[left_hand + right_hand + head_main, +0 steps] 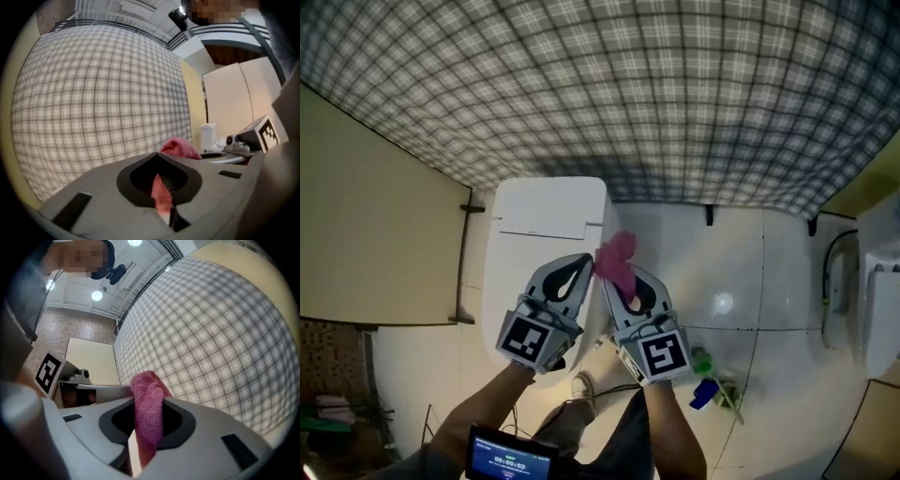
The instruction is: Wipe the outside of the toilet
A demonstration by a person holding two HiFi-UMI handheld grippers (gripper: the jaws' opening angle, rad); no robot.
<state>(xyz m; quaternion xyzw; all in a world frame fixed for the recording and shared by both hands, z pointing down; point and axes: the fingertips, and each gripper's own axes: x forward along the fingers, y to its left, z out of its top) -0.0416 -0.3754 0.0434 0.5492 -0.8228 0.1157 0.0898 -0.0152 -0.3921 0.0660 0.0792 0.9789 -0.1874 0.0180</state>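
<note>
The white toilet stands against the checked wall, its tank lid toward me, seat end under my hands. Both grippers are held side by side above it, tips close together. A pink cloth sticks up between them. My left gripper is shut, and a strip of the pink cloth shows inside its jaws. My right gripper is shut on the pink cloth, which bulges out past its tips. The other gripper's marker cube shows at the right of the left gripper view.
A checked tile wall rises behind the toilet. A beige partition closes the left side. On the white floor lie green and blue items. A white fixture with a hose stands at the right. A small screen sits at the bottom.
</note>
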